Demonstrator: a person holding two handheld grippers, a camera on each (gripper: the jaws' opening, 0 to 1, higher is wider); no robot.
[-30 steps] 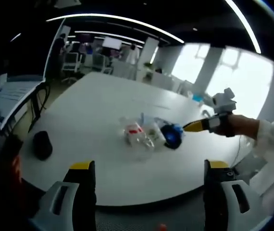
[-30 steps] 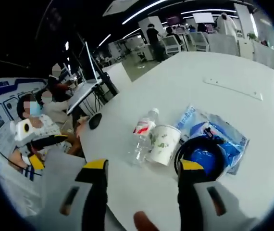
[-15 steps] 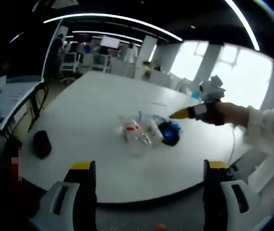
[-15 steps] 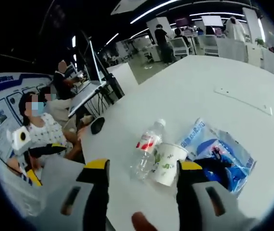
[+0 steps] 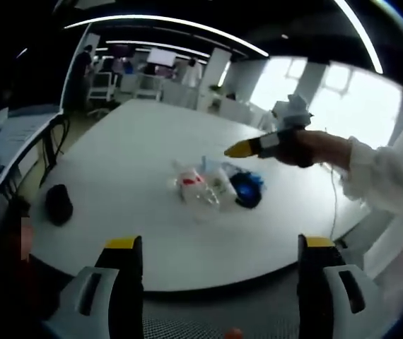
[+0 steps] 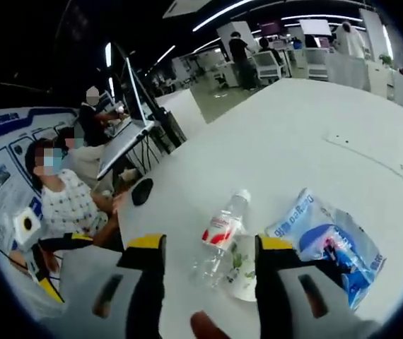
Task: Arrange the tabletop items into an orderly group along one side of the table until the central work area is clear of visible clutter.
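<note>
Left tongs (image 5: 215, 258) held low at the near edge of the white table (image 5: 145, 141), yellow-tipped jaws wide apart, gripping nothing. Right tongs (image 6: 208, 247) also spread apart with nothing between them, hovering above the cluster of items; seen in the left gripper view as right tongs (image 5: 240, 149) reaching in from the right, carried by a hand (image 5: 307, 147) in a white sleeve (image 5: 385, 187).

Clustered near the table's middle: a clear plastic bottle (image 6: 220, 235) with a red label and white cap, lying on its side; a paper cup (image 6: 242, 263) with a green leaf print, tipped over just beside the bottle and partly hidden behind the right jaw; a blue plastic packet (image 6: 332, 240) lying flat to the right of the cup. Same cluster in the left gripper view, too blurred to tell apart beyond the blue packet.

Well apart, toward the table's left edge, a small black object (image 5: 59, 205). Beyond that edge, a seated person (image 6: 71, 205) in a patterned top.
</note>
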